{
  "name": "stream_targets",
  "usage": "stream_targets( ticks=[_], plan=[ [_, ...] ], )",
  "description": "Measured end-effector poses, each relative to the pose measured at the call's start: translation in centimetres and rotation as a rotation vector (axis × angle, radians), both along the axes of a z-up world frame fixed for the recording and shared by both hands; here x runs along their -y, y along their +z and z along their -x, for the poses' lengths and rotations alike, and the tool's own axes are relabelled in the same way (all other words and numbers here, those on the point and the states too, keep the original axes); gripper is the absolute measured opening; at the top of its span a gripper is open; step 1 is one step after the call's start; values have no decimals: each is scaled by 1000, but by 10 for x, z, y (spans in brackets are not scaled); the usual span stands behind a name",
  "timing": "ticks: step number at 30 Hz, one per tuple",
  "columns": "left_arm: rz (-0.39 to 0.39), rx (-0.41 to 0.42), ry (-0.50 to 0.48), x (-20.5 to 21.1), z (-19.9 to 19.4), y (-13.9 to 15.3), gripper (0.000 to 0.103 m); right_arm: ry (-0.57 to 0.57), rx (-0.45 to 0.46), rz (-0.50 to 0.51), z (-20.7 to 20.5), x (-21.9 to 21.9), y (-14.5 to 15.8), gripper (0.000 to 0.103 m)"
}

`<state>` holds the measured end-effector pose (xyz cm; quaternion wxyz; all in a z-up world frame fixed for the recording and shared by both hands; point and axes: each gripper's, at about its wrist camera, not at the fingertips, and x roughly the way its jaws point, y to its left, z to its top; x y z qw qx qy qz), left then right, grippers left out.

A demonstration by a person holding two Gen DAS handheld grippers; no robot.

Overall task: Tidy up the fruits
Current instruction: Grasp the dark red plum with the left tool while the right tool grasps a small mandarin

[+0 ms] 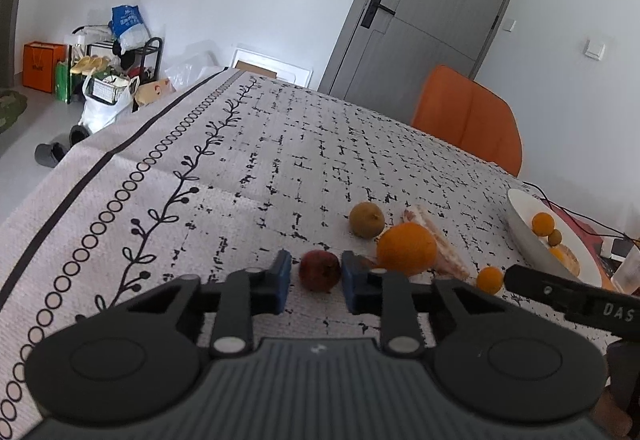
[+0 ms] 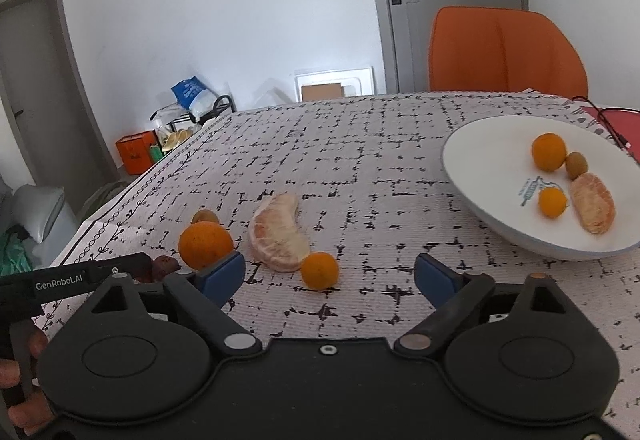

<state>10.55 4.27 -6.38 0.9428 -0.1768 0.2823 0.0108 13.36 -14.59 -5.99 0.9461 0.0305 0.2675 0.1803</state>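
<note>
My left gripper (image 1: 316, 282) is open, its blue pads on either side of a small dark red fruit (image 1: 320, 270) on the tablecloth, with small gaps showing. Beyond it lie a big orange (image 1: 406, 249), a brown kiwi (image 1: 366, 219), a peeled pomelo segment (image 1: 444, 252) and a small orange (image 1: 490, 280). My right gripper (image 2: 330, 274) is open and empty just before the small orange (image 2: 319, 270), with the pomelo segment (image 2: 278, 232) and big orange (image 2: 205, 244) to its left. The white plate (image 2: 480, 160) at right holds two oranges, a kiwi and a pomelo segment.
An orange chair (image 2: 504, 48) stands behind the table's far edge. A red item and black cable (image 2: 612, 120) lie beyond the plate. The left table edge (image 1: 100, 160) drops to a floor with bags and a rack. The left gripper body (image 2: 72, 276) shows in the right wrist view.
</note>
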Motion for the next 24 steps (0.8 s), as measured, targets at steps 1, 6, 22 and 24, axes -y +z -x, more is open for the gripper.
stream_targets(
  ticks=[1, 6, 22, 24],
  plan=[
    [5, 0, 3, -1, 1, 0, 21, 3, -2, 0, -1, -2, -1, 86],
    [-3, 12, -7, -2, 4, 4, 21, 17, -6, 2, -6, -9, -2, 73],
    [-27, 46, -2, -1, 8, 21, 21, -14, -48, -32, -19, -8, -9, 22],
    [-34, 51, -7, 2, 7, 24, 21, -17, -36, -40, -16, -4, -7, 21]
  ],
)
